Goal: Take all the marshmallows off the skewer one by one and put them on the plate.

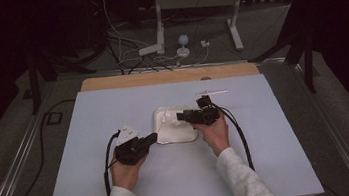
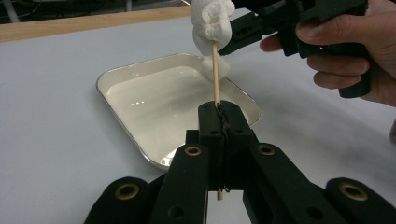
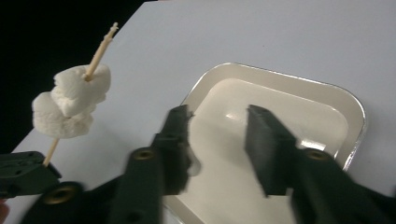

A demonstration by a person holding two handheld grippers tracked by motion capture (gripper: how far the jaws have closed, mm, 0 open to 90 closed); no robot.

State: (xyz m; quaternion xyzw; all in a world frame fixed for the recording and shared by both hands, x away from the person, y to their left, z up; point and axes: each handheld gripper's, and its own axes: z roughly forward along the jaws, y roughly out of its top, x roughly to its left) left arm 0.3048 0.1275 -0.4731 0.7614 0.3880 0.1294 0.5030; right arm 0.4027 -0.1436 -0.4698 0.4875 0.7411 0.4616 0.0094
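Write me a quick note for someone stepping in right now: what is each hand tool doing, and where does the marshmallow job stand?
Left gripper: fingers shut on the wooden skewer, holding it upright over the near edge of the white tray.
Right gripper: fingers open, nothing between them, hovering above the tray beside the skewer.
Marshmallows: two threaded on the skewer, stacked near its top, pointed tip showing above them.
A second skewer lies on the table behind the tray.
Done: two marshmallows are on the skewer.
Left: the tray looks empty, so probably set the loaded skewer down or start the second one.
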